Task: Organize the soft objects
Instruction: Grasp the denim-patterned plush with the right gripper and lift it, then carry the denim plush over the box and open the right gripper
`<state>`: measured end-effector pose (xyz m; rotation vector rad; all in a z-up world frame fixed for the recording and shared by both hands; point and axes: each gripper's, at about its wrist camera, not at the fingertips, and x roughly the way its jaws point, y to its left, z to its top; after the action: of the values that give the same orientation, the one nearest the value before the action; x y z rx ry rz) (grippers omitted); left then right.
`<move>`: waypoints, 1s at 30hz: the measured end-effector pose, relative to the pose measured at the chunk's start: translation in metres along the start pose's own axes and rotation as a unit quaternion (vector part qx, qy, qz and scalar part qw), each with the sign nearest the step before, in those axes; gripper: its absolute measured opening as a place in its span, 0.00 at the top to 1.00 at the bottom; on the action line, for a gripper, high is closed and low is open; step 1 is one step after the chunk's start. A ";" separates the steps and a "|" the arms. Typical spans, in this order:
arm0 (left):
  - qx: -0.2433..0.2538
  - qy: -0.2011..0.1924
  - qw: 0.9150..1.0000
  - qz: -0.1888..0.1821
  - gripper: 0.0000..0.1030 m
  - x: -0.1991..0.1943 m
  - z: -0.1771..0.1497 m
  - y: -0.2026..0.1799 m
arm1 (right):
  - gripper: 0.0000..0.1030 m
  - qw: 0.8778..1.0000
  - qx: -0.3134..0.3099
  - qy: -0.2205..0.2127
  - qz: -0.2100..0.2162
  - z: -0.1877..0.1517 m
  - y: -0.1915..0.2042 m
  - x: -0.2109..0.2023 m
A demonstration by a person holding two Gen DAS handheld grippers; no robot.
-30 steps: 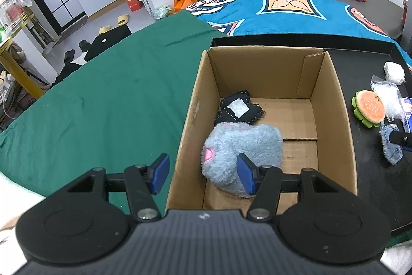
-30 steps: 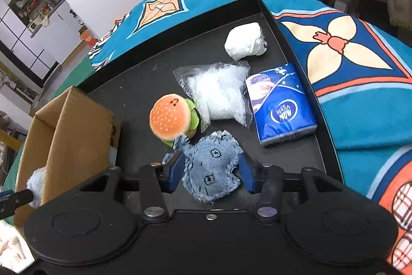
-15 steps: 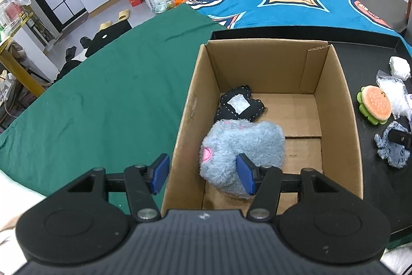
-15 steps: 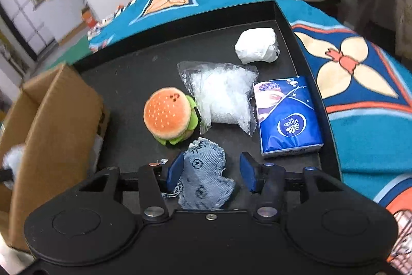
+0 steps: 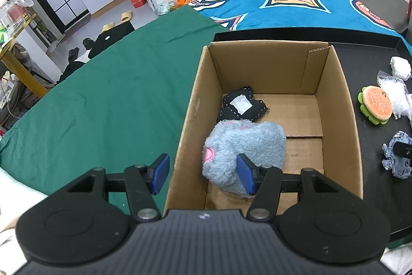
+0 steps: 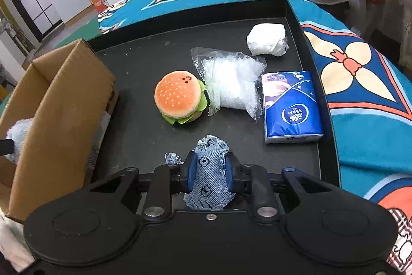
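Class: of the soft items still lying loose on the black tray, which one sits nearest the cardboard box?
The burger plush. It lies closest to the cardboard box; the clear plastic bag, blue tissue pack and white bundle lie farther right.

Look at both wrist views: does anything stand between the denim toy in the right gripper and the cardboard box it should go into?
Nothing visible does. The right gripper has just closed its jaws on the denim toy. The black tray is bare between it and the cardboard box; the burger plush sits farther back. Only the box's near wall must be cleared.
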<state>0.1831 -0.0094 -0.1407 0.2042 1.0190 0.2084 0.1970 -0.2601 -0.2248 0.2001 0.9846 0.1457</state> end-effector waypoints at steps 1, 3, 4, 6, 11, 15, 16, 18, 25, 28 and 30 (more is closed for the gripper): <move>-0.001 -0.001 1.000 0.000 0.45 -0.001 0.000 0.000 | 0.78 1.000 0.002 -0.001 0.002 -0.001 0.000 -0.002; -0.002 -0.004 1.000 -0.001 0.45 -0.003 -0.001 0.002 | 0.78 1.000 0.002 -0.006 0.003 -0.001 0.001 -0.008; -0.004 -0.005 1.000 -0.002 0.45 -0.004 -0.001 0.002 | 0.78 1.000 0.002 -0.007 0.004 -0.001 0.001 -0.010; -0.006 -0.008 1.000 -0.001 0.45 -0.005 -0.001 0.004 | 0.78 1.000 0.004 -0.012 0.007 0.000 0.001 -0.016; -0.013 -0.012 1.000 -0.006 0.45 -0.007 -0.002 0.009 | 0.78 1.000 -0.003 -0.024 0.005 0.004 0.006 -0.030; -0.021 -0.012 1.000 -0.011 0.45 -0.007 -0.002 0.012 | 0.78 0.999 -0.007 -0.032 0.002 0.007 0.009 -0.039; -0.022 -0.012 1.000 -0.013 0.45 -0.008 -0.002 0.013 | 0.78 0.999 -0.007 -0.035 0.001 0.008 0.009 -0.041; -0.026 -0.011 0.999 -0.014 0.45 -0.007 -0.002 0.016 | 0.78 0.999 -0.006 -0.040 0.002 0.010 0.011 -0.046; -0.045 -0.011 0.999 -0.027 0.46 -0.007 -0.003 0.027 | 0.78 0.998 -0.020 -0.065 0.009 0.017 0.028 -0.060; -0.052 -0.012 0.998 -0.033 0.46 -0.007 -0.004 0.032 | 0.78 0.997 -0.026 -0.075 0.010 0.021 0.035 -0.065; -0.058 -0.011 0.998 -0.036 0.46 -0.006 -0.005 0.035 | 0.78 0.996 -0.030 -0.081 0.012 0.024 0.040 -0.068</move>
<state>0.1735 0.0232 -0.1289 0.0631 0.9871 0.1986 0.1780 -0.2378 -0.1473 0.1668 0.8152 0.1773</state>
